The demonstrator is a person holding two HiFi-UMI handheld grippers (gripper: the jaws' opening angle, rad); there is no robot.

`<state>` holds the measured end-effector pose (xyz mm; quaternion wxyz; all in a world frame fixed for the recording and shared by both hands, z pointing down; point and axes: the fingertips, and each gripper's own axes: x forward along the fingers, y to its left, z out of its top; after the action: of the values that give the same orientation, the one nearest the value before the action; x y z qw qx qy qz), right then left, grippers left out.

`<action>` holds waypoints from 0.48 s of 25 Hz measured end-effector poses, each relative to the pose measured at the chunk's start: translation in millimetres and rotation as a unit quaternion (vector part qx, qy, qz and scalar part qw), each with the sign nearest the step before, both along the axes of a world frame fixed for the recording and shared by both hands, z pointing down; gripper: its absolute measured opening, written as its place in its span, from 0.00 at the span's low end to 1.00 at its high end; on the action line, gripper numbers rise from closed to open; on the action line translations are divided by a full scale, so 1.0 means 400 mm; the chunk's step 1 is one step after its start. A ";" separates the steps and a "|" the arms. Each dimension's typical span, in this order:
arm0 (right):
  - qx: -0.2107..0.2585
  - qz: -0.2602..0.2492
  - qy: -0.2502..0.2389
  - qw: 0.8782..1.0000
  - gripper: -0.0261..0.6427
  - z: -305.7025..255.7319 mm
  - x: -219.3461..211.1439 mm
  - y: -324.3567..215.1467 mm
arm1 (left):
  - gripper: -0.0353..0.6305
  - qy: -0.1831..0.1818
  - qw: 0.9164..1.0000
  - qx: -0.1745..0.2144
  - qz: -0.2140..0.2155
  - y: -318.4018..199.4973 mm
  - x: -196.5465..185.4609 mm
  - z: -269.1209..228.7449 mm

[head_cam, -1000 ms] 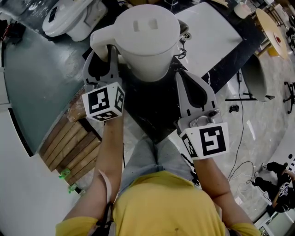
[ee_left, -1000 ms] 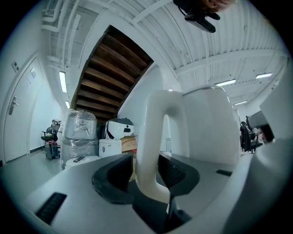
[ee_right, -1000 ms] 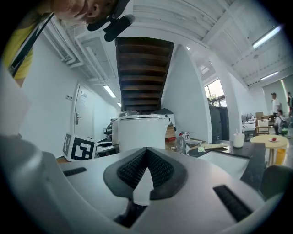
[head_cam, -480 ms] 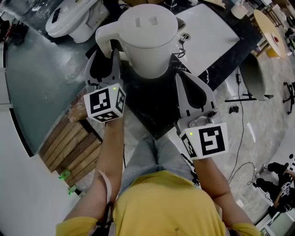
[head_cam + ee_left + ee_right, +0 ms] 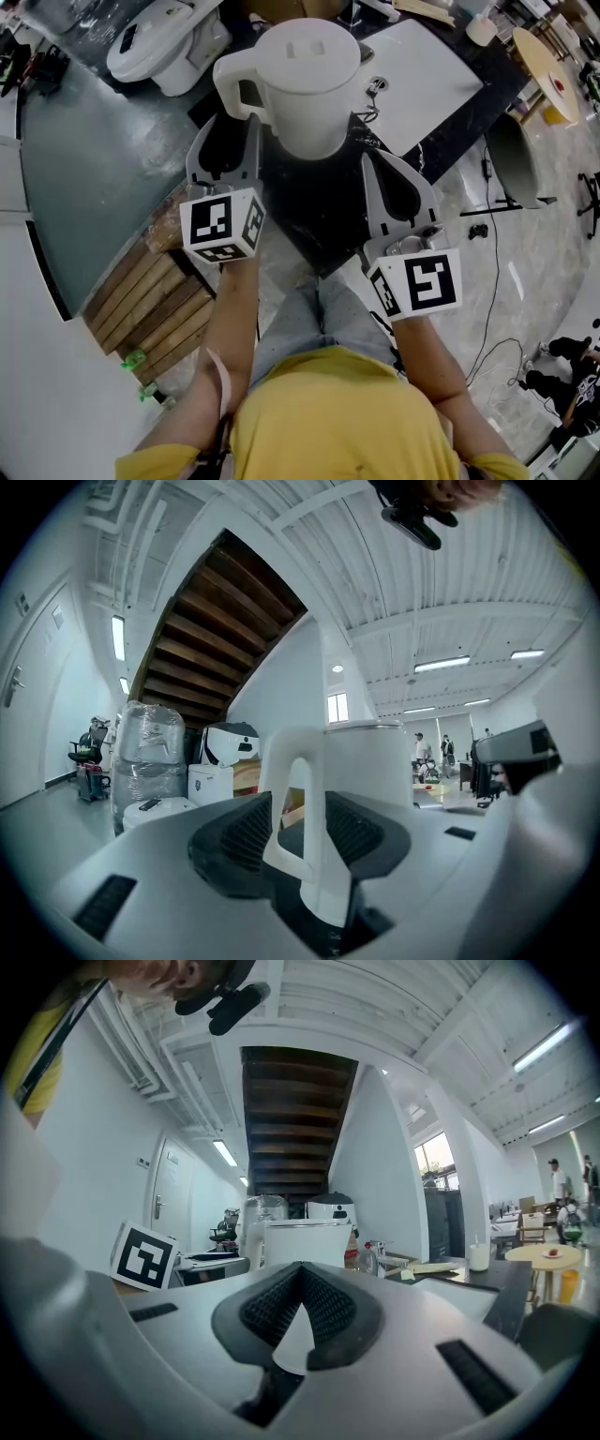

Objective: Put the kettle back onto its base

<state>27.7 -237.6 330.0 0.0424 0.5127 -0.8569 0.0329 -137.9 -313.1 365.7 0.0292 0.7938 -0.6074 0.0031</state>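
The white kettle (image 5: 309,84) stands upright on the black table (image 5: 323,220), lid on, with its handle (image 5: 239,89) turned to the left. Whatever it stands on is hidden beneath it. My left gripper (image 5: 225,127) is just short of that handle and open. In the left gripper view the handle (image 5: 314,761) rises in the gap of the left gripper (image 5: 300,803), with space on both sides. My right gripper (image 5: 380,159) sits right of and below the kettle, shut on nothing. In the right gripper view the right gripper (image 5: 300,1269) has its pads meeting, and the kettle (image 5: 300,1241) stands beyond them.
A white sheet (image 5: 422,66) lies on the table behind and right of the kettle, with a small metal fitting (image 5: 373,86) at its edge. A wooden slat pallet (image 5: 150,300) is on the floor at left, a white appliance (image 5: 164,42) at top left, a round table (image 5: 548,70) at far right.
The left jaws have spread off the kettle handle and the left gripper has drawn back from it. The right gripper has also eased back a little. The kettle stays standing.
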 end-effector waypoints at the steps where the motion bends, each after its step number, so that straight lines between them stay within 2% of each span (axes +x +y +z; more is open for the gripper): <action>1: 0.002 0.001 0.000 1.000 0.06 -0.005 0.001 0.004 | 0.32 0.001 1.000 -0.001 0.005 0.011 0.005 -0.008; 12: 0.018 0.007 -0.002 1.000 0.06 -0.048 0.019 0.069 | 0.32 0.019 0.997 -0.007 0.079 0.161 0.088 -0.101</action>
<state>35.4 -210.0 310.9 0.0310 0.5191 -0.8539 0.0186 -102.6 -248.6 325.4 0.0462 0.8392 -0.5418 -0.0055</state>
